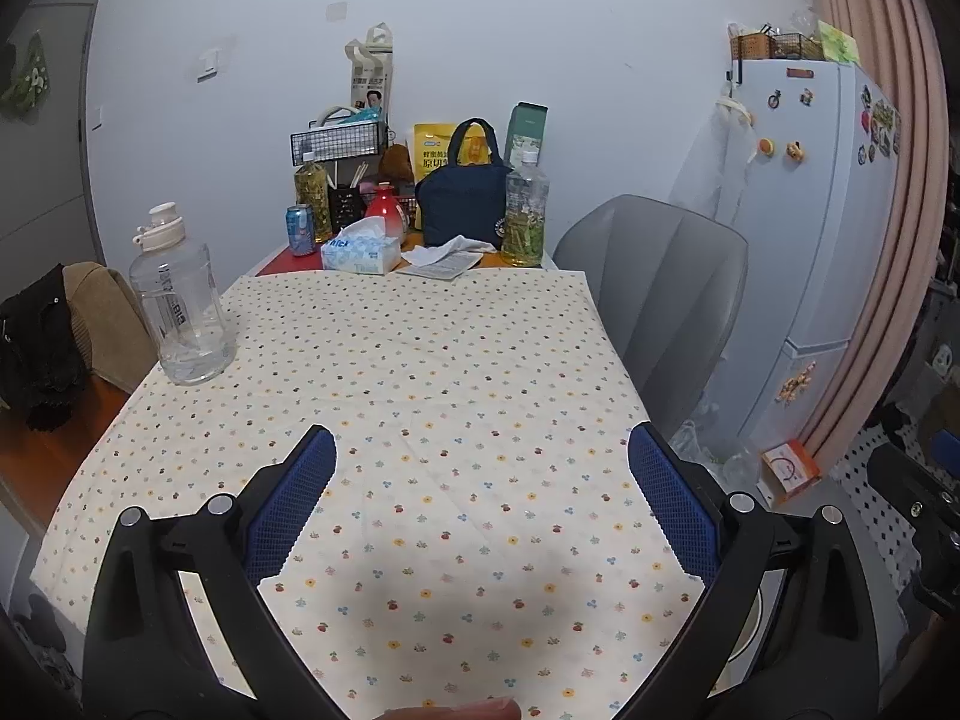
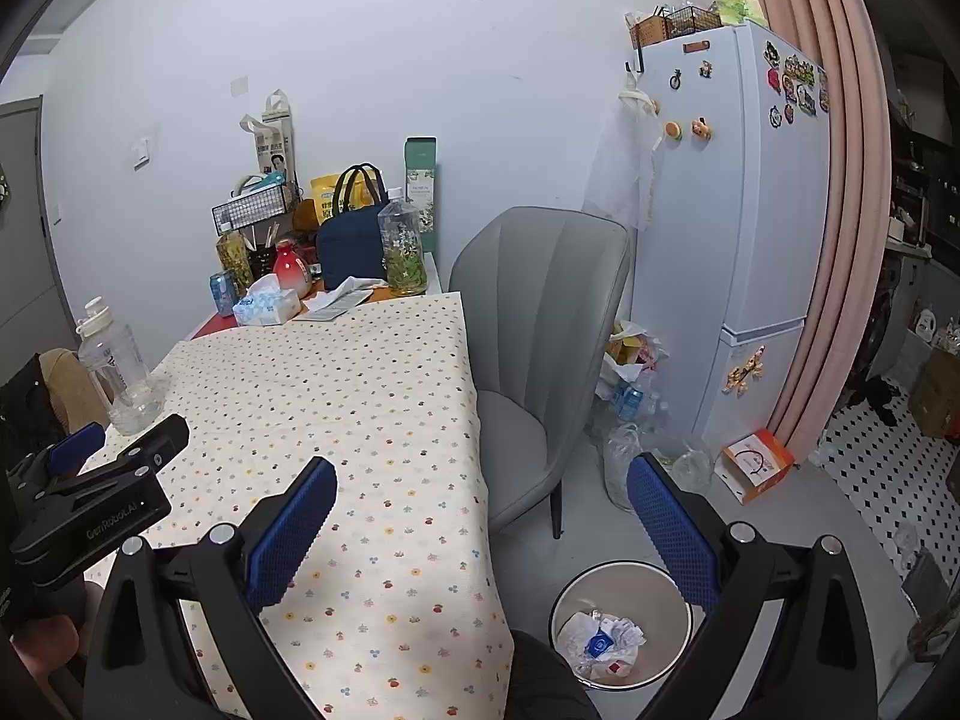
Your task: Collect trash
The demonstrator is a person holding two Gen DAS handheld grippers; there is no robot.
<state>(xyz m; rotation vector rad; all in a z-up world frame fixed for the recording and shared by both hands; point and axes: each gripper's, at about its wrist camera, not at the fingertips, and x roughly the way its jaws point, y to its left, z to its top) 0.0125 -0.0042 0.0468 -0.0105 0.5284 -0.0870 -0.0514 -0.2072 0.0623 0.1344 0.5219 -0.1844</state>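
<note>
Flowered cloth covers the table (image 1: 420, 360), bare ahead of the left gripper (image 1: 482, 450), whose jaws are spread and hold nothing. Right gripper (image 2: 482, 483) likewise gapes empty, with the bin (image 2: 564, 600) below its right finger, crumpled trash (image 2: 600, 642) already inside. Likely between pickups; next reach would be far ahead, toward the paper scraps (image 1: 447, 258) beside the tissue box (image 1: 360, 252)

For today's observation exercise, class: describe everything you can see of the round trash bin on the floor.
The trash bin is a round, open-topped can with a pale rim and beige-grey inner wall, standing upright on the grey floor beside the table's corner, in front of the grey chair. No lid shows. Inside lies crumpled white paper and plastic with a blue-printed wrapper. The right gripper's finger hides part of its rim.
</note>
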